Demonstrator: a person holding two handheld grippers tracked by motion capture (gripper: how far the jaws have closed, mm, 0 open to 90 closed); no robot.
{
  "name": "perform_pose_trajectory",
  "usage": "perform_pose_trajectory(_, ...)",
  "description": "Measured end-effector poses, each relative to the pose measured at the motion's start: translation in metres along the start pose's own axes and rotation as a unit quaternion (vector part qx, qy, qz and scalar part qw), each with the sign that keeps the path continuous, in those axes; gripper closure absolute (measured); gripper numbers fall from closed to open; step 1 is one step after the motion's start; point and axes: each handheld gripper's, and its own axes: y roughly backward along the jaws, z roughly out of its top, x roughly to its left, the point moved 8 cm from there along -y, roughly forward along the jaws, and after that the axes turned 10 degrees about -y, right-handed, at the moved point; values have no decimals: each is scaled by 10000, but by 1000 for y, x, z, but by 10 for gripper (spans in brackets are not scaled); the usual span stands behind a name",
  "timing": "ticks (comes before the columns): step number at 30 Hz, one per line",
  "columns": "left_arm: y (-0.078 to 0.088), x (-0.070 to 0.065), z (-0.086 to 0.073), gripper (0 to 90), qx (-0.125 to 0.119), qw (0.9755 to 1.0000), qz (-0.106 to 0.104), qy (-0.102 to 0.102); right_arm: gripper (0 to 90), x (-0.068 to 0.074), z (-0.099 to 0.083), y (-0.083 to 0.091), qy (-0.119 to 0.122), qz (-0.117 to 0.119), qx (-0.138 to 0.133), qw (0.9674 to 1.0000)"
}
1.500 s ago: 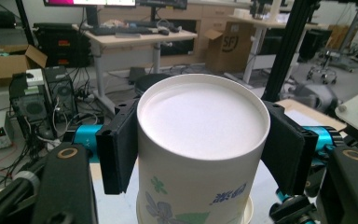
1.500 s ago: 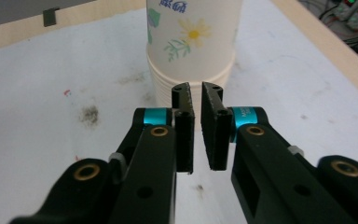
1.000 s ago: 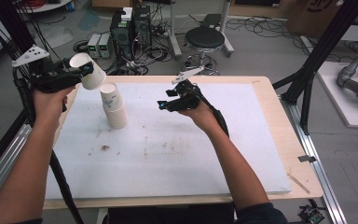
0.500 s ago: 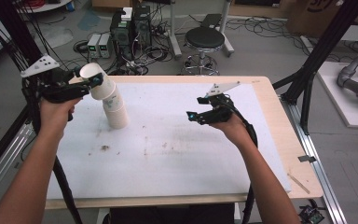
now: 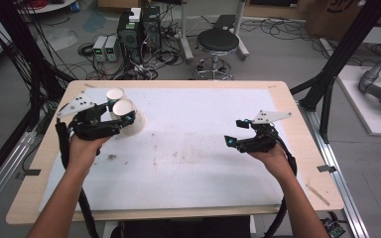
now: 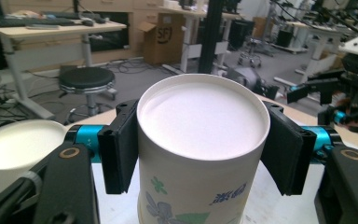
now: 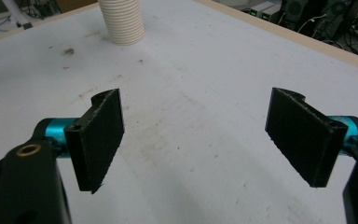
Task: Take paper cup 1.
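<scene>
My left gripper (image 5: 121,113) is shut on a white paper cup (image 5: 135,125) with a flower print, at the left of the white mat (image 5: 188,158). In the left gripper view the black pads (image 6: 121,144) press both sides of the cup (image 6: 200,116), whose round white end faces the camera. A stack of paper cups (image 5: 114,93) stands just behind it, with its top (image 6: 18,144) to the left. My right gripper (image 5: 234,132) hovers over the right of the mat. Its jaws have just been opening, and nothing is between them (image 7: 200,135). The ribbed stack (image 7: 121,21) shows far off.
The mat covers most of the wooden table (image 5: 297,124) and carries dark stains near its middle (image 5: 178,151). A black stool (image 5: 218,42) and computer boxes (image 5: 139,27) stand on the floor beyond the far edge. Black frame posts (image 5: 337,64) rise at the right.
My left hand has come down and toward the near side with the cup, beside the stack. My right hand has moved from the stack to the right side of the mat, its jaws wider apart.
</scene>
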Motion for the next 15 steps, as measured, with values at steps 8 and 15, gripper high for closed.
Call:
perform_pose_trajectory(8,-23,-30,-21,350,138,9985,-519,-67,197,5,-26,13,109,-35,-197,9997)
perform_pose_trajectory(15,-44,-46,-31,349,154,9967,-780,-137,197,8,-35,19,68,-43,-338,9994)
